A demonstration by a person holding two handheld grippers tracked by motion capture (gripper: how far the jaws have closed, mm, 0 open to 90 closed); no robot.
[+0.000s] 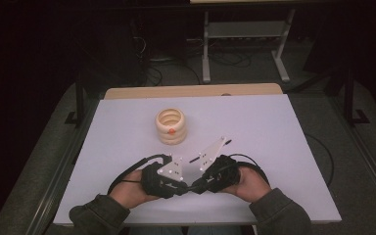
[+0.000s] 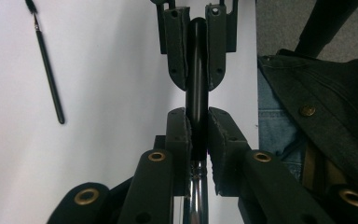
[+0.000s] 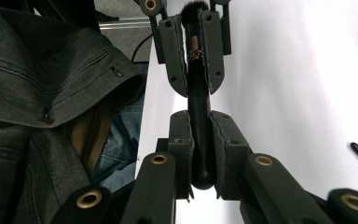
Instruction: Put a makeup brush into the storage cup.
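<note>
White surface (image 1: 254,127) carries a stack of cream rings (image 1: 171,126) toward its far middle, with a small orange spot on the near side of the stack. Near the front edge, both hands meet at centre: left hand (image 1: 127,188) with the left gripper (image 1: 178,185), right hand (image 1: 252,183) with the right gripper (image 1: 198,186), tips facing each other and almost touching.

Between them lies one black makeup brush (image 2: 196,79). In the left gripper view its fingers (image 2: 179,135) are closed onto the brush where the black handle joins the silver collar; the opposite gripper clamps the same handle farther along. In the right gripper view its fingers (image 3: 182,140) are closed around the rounded butt end of the handle (image 3: 199,135); the bristle tuft shows beyond the other gripper's tips. Both grips look tight, with no gap at the handle.

A second thin black brush (image 2: 49,70) lies loose on the surface, well apart from the held one. A dark jacket (image 3: 37,93) and blue jeans (image 3: 116,144) sit at the surface's near edge
</note>
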